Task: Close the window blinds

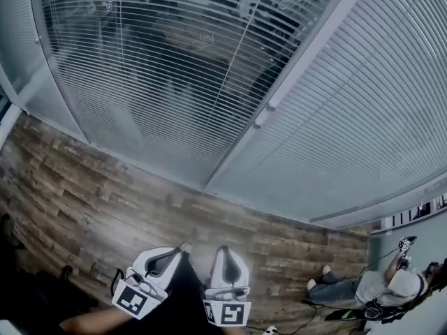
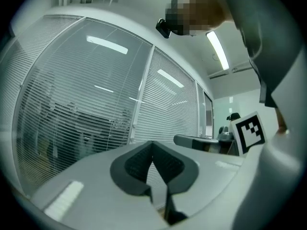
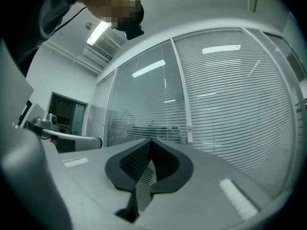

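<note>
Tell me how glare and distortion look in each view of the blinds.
Head view: fisheye bows the window frame, blinds dim. Left gripper view: ceiling-light reflections streak over the blinds, corners black. Right gripper view: similar reflections, corners black too.

Left gripper [image 2: 152, 143], right gripper [image 3: 151, 141]: closed, empty.

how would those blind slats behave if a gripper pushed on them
Probably light and springy: the slats look thin. Likely to kink under a hard push. Reflected lights hint at glass in front, so contact may be blocked.
</note>
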Demonstrator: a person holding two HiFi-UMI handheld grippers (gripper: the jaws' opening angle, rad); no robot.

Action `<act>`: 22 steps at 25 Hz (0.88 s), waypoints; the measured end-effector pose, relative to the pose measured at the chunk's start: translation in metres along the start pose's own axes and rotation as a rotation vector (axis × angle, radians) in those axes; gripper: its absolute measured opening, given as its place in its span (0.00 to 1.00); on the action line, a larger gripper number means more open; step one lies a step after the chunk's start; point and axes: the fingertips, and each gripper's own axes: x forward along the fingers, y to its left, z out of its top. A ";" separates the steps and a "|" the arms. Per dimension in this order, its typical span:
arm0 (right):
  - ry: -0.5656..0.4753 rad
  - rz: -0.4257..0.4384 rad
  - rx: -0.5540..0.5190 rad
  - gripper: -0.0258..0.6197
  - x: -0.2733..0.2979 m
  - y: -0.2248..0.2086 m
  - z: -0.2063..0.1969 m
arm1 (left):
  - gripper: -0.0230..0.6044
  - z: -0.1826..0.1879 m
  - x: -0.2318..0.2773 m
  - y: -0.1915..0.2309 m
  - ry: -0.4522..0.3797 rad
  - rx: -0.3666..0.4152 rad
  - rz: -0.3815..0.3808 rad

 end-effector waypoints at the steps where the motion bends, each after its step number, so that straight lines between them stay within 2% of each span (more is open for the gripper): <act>1: -0.004 -0.004 0.005 0.04 0.007 -0.012 0.000 | 0.03 -0.001 0.013 0.001 0.006 0.006 -0.006; 4: 0.002 -0.016 0.025 0.04 0.030 -0.044 -0.003 | 0.03 -0.010 0.046 0.008 0.047 0.015 -0.018; 7: 0.024 -0.005 0.038 0.04 0.050 -0.066 -0.012 | 0.03 -0.008 0.071 0.020 0.036 0.012 0.017; 12: 0.017 0.043 0.009 0.04 0.070 -0.078 -0.010 | 0.03 0.004 0.086 0.026 0.003 0.033 0.076; 17: 0.052 0.044 0.011 0.04 0.105 -0.099 -0.007 | 0.03 0.011 0.112 0.043 0.010 0.014 0.107; 22: 0.076 0.019 0.008 0.04 0.125 -0.110 -0.008 | 0.03 0.010 0.135 0.057 0.006 0.002 0.086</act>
